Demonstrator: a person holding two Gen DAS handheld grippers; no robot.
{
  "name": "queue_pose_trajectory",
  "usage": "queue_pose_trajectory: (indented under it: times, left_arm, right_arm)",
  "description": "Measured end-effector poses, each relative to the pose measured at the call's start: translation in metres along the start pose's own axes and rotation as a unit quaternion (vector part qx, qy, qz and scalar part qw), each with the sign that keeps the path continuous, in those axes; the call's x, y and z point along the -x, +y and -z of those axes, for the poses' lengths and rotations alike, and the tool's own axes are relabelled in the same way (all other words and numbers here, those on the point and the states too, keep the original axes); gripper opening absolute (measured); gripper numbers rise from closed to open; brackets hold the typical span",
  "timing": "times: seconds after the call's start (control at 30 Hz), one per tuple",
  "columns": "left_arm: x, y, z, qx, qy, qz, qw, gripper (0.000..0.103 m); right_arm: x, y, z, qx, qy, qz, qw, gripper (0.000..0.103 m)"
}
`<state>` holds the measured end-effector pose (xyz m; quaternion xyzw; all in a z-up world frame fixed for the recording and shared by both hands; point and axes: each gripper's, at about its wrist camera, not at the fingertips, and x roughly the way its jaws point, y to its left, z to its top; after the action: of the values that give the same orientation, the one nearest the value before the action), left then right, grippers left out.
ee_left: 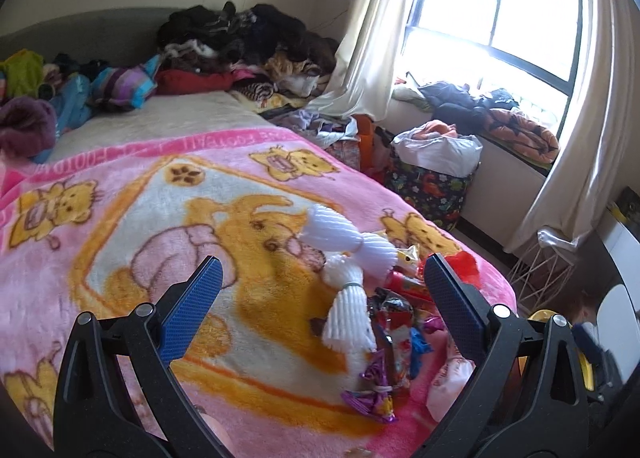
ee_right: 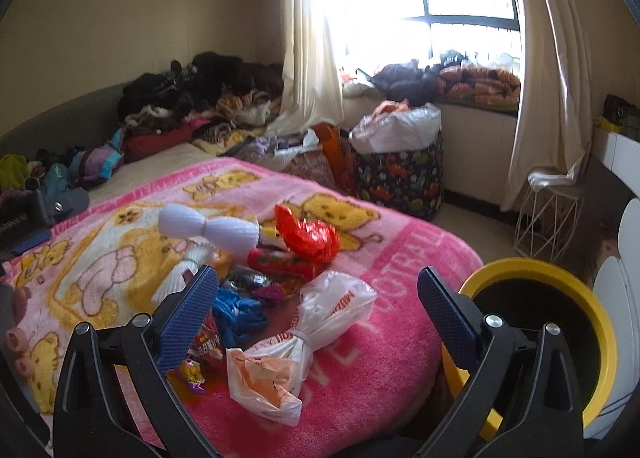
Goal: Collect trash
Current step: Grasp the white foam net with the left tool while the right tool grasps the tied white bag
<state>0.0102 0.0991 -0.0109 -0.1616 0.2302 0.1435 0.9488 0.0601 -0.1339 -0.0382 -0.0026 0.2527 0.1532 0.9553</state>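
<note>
A pile of trash lies on the pink blanket: white foam netting, a red plastic bag, a red wrapper, a blue wrapper and a knotted white plastic bag. My right gripper is open above the white bag. A yellow-rimmed bin stands at the bed's right edge. In the left wrist view my left gripper is open over white foam netting, dark and purple wrappers on the pink blanket.
Piled clothes cover the far end of the bed. A dinosaur-print bag full of laundry stands under the window. A white wire stool stands by the curtain. More clothes lie on the windowsill.
</note>
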Motion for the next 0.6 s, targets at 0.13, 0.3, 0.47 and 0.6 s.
queue_pose_trajectory:
  times: [0.13,0.3,0.47,0.6]
  left_arm:
    - [-0.020,0.008,-0.001,0.006,0.026,-0.005,0.9996,0.093]
    - [-0.046,0.005,0.001,-0.007,0.049,-0.001,0.9988,0.093]
    - [-0.081,-0.005,0.007,-0.021,0.091,0.015,0.9955,0.093]
    - [-0.109,-0.012,0.013,-0.021,0.128,0.034,0.9909,0.093]
  right_arm:
    - [-0.030,-0.003,0.009,-0.017,0.058,0.009,0.998,0.097]
    - [-0.056,-0.003,0.019,-0.020,0.107,0.013,0.994,0.097]
    - [-0.073,0.000,0.026,-0.017,0.135,0.008,0.991,0.097]
    - [-0.086,-0.002,0.031,-0.027,0.159,-0.006,0.987,0.097]
